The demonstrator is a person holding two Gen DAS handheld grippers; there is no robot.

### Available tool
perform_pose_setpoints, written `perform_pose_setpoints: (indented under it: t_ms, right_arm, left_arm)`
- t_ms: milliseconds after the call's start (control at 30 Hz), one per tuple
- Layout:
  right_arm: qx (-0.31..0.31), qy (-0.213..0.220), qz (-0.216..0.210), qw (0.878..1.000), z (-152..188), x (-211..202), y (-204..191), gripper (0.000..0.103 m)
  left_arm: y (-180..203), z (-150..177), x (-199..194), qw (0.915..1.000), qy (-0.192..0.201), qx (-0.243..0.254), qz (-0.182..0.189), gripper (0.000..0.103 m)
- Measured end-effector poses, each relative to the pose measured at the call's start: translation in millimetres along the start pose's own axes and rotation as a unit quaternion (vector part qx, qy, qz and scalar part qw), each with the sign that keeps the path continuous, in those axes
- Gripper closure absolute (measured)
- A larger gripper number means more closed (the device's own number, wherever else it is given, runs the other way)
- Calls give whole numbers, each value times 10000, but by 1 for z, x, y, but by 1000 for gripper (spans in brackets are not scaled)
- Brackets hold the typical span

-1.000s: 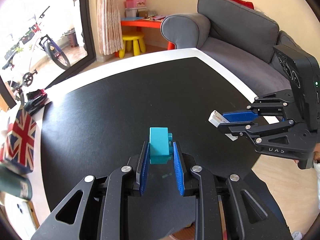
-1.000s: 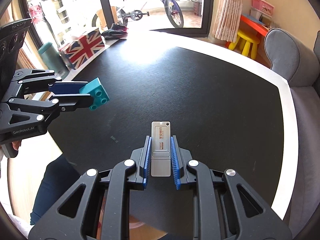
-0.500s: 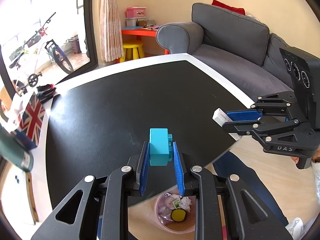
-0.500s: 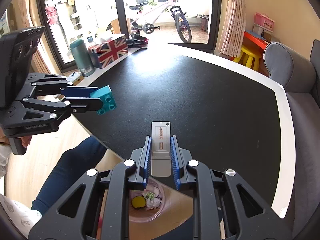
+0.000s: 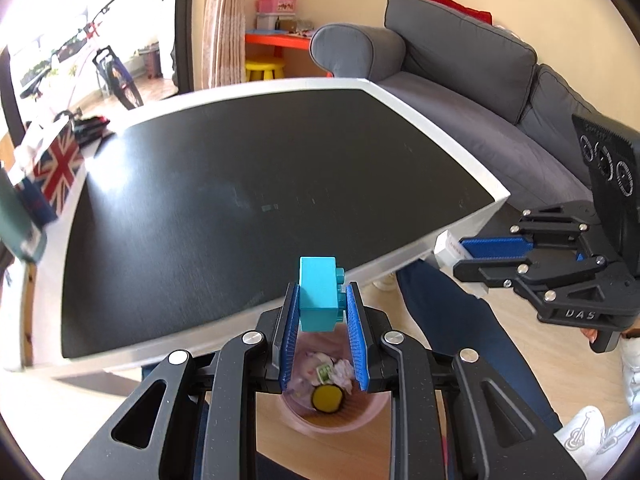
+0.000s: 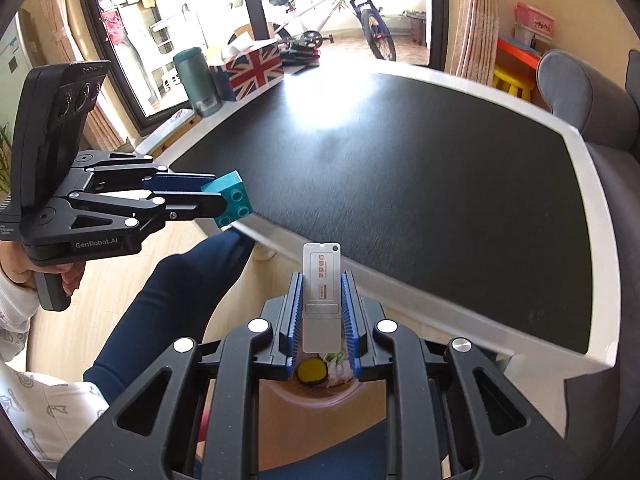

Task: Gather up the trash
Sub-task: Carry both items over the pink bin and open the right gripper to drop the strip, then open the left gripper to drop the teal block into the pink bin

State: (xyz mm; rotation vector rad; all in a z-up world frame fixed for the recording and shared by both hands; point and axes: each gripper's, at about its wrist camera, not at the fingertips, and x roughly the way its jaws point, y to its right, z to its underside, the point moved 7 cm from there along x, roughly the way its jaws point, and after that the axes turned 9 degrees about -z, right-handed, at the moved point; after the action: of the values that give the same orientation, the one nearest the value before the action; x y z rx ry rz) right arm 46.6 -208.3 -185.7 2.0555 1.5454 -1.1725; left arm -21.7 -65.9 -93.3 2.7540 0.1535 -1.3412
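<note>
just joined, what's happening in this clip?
A person is clearing trash with a handheld gripper in each hand. The left gripper is shut on a teal toy block; the right gripper is shut on a white USB stick. Both hang past the edge of the black table, over a pink bin on the floor that already holds scraps. Nothing has been dropped yet.

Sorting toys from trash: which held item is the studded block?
The turquoise plastic building block in the left gripper; the right gripper holds a flat white card.

light: bright daylight from window point(image 6: 320, 8) | glare: on tabletop point(image 5: 120, 176) | edges: fisheye-bent, slight motion blur
</note>
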Motion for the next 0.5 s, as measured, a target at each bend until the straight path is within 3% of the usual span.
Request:
perform_pose_setpoints:
  t_ms: [433, 500]
  right_arm:
    - [115, -332, -315, 9989, 26, 25, -10, 83]
    - [136, -351, -281, 9989, 27, 27, -9, 68]
  left_arm:
    - [0, 21, 0, 9998, -165, -108, 27, 80]
    - [0, 20, 1, 9998, -165, -110, 46, 80]
